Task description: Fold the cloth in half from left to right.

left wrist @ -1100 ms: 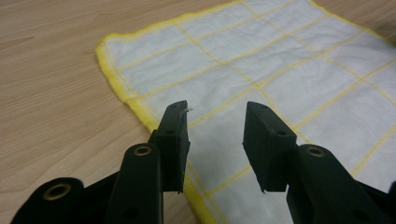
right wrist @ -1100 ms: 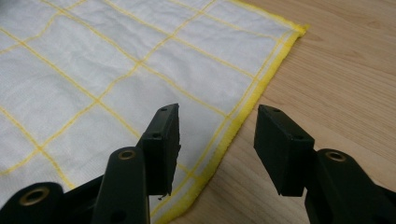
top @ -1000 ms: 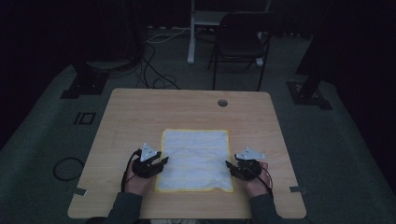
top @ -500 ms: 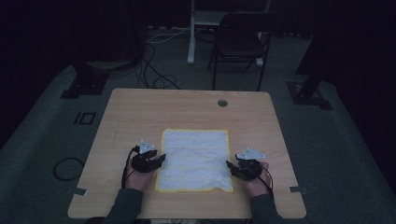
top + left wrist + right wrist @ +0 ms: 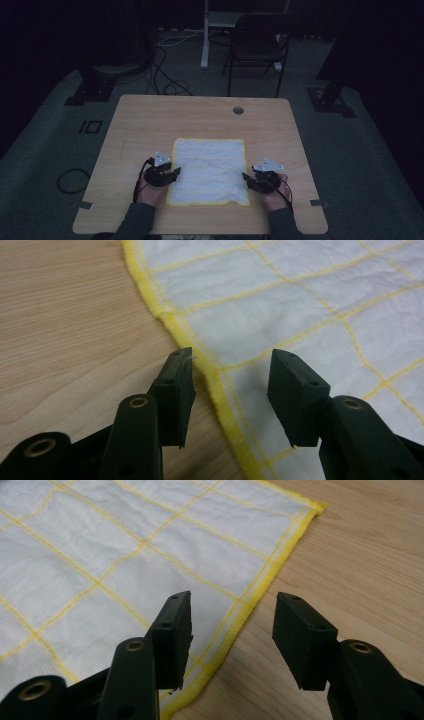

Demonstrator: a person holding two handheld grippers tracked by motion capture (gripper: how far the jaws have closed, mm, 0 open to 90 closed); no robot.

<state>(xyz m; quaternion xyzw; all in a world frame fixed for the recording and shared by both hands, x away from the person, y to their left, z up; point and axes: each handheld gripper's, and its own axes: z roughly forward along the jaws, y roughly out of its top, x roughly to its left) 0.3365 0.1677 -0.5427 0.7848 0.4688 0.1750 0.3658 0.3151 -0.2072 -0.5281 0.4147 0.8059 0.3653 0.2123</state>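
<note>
Now, left jaws: the left gripper (image 5: pixel 231 365) is seen spread wide, its jaws having just been opening; the yellow hem (image 5: pixel 210 372) of the cloth (image 5: pixel 300 295) runs up between them, but it is pressed by neither pad.
Right jaws: the right gripper (image 5: pixel 232 607) is likewise parted, with the cloth's opposite border (image 5: pixel 250 602) lying between the jaws, ungripped.
Cloth: a white cloth (image 5: pixel 210 170) with a yellow grid and yellow edging is laid flat, a little wrinkled, on the near half of the wooden table (image 5: pixel 150 120), between the two grippers.
High view: the left gripper (image 5: pixel 172 174) is placed at the cloth's left edge and the right gripper (image 5: pixel 247 177) at its right edge, each near the closer corners.
Meaning: the left edge is judged to be straddled in readiness for a pinch; a grasp on both sides is not yet made, so a fold or lift is taken to be only at its start.
Risk: a single thin layer may be missed unless the pads are lowered to the tabletop.
</note>
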